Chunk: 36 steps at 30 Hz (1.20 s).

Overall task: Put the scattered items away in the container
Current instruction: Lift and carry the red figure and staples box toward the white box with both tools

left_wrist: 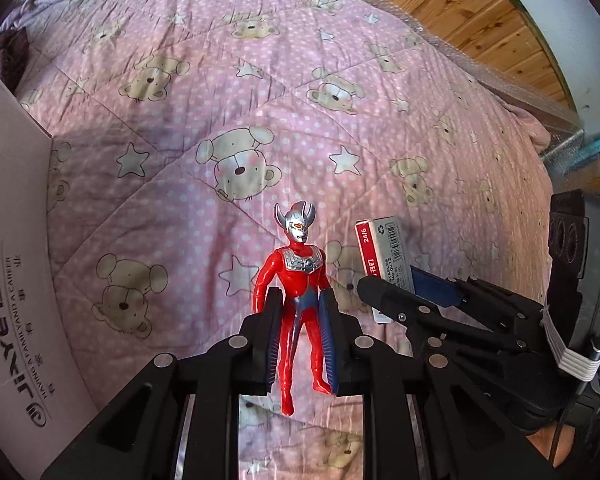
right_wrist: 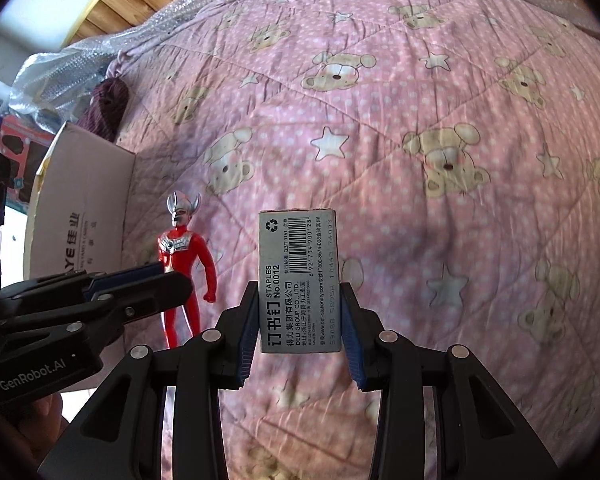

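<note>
Red figure (left_wrist: 298, 300) stands pinched at the hips in my left claw (left_wrist: 300, 312), above the pink quilt (left_wrist: 260, 100). At three o'clock from it, my right claw (right_wrist: 300, 312) grips the grey staple box (right_wrist: 300, 276) by its sides. The cardboard box (left_wrist: 12, 240) sits at nine o'clock.

Spreading across nearly both views: a pink quilt (left_wrist: 300, 92) dotted white, printed with bears and stars, catching soft daylight. Running along its far edge, crinkled bubble wrap (right_wrist: 60, 64). Rising behind, knotty wood panelling (left_wrist: 480, 20). Lying bunched at one corner, dark purple cloth (right_wrist: 108, 104)
</note>
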### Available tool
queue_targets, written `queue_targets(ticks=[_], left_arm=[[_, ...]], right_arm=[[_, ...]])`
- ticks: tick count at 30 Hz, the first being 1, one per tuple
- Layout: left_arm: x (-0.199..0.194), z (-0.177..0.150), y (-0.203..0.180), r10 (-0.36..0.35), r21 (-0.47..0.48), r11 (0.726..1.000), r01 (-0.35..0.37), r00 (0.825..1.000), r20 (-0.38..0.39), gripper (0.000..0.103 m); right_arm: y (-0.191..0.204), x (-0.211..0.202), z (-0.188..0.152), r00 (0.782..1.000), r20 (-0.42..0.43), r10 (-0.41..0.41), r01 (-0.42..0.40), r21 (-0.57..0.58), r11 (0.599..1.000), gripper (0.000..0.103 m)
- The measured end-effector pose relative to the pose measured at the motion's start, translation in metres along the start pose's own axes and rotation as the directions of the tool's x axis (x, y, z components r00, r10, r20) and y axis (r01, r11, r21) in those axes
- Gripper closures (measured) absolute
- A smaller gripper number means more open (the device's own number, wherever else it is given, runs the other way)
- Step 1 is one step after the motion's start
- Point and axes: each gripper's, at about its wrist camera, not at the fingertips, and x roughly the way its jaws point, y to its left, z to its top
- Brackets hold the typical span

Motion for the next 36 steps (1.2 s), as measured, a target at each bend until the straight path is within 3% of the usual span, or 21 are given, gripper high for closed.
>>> queue_targets(ticks=[17,36], left_arm=[[-0.048,-0.029,-0.019,-0.010,0.088,0.996,0.002,0.996,0.091,0.083],[-0.103,-0.077,-0.015,-0.043,0.112,0.993,0.021,0.979,0.198,0.083]], right_arm=[[0.024,-0.034,-0.043,0.999,0.040,-0.014,0.015,-0.025,1.000,0.064],[0.070,-0.063,-0.090,0.998,0.061,-0.019,0.025,-0.112,0.993,0.064]])
